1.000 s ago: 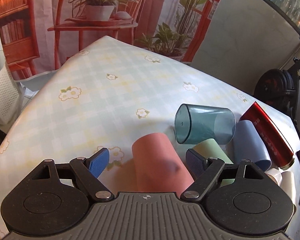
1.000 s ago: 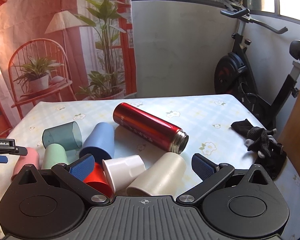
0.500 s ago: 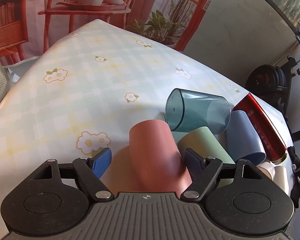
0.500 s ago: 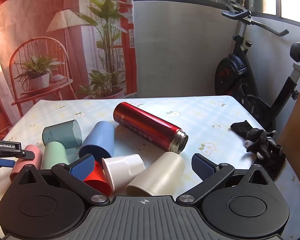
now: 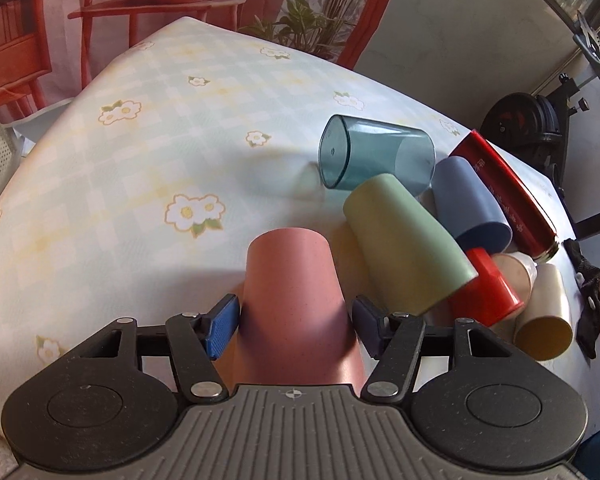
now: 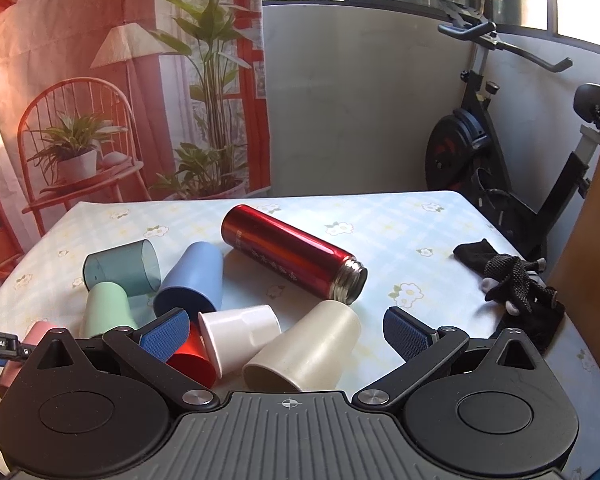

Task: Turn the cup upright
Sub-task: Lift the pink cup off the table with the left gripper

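- The surface [image 6: 380, 224] carries a pale checked cloth with flower prints; behind it hang a printed backdrop [image 6: 100, 80] of chair and plants, a white wall, and an exercise bike [image 6: 500, 160] at the right.
- The left hand-held gripper [image 5: 296, 320] straddles the pink cup [image 5: 296, 300], which lies on its side, closed base pointing away. The left blue pad [image 5: 222, 330] touches the cup wall; the right pad sits just beside it, and contact there cannot be told.
- The right hand-held gripper [image 6: 286, 330] hangs wide open and empty over the cup pile.
- Only the right view shows the black glove [image 6: 516, 288] and the flask's [image 6: 292, 252] open steel mouth; of the pink cup it shows only a sliver at the left edge.
- Only the left view shows the pink cup's full body.
- The other cups all lie on their sides: teal clear cup [image 5: 374, 156], green cup [image 5: 404, 240], blue cup [image 6: 194, 276], red cup [image 6: 190, 356], white cup [image 6: 240, 332], cream cup [image 6: 304, 344].
- The mouths that show look empty.
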The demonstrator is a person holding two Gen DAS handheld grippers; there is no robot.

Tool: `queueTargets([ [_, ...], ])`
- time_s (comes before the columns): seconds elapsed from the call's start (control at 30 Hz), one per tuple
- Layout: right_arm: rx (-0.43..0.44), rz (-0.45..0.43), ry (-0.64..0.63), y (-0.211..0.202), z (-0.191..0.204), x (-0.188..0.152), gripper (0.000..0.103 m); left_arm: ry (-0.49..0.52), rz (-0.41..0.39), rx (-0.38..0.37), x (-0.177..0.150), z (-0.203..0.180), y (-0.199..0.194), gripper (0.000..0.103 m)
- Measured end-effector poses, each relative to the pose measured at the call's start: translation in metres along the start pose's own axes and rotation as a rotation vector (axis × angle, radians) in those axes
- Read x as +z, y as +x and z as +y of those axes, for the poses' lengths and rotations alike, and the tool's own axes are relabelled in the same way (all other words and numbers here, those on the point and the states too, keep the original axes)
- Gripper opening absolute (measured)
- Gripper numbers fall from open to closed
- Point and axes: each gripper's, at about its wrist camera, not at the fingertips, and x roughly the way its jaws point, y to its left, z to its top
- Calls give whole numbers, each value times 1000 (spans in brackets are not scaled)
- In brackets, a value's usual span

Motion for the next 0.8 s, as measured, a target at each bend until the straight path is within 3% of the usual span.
queueTargets([
  [0.17, 9, -4, 8, -7, -3, -7, 103, 10, 24, 11, -20, -15, -9, 65],
  [0.33, 8, -8, 8, -15, -8, -12, 103, 13, 47, -26, -31, -36, -7, 66],
  [0.8, -21, 0, 23, -24, -21, -22, 103, 37, 51, -74, -40, -76, 5, 66],
])
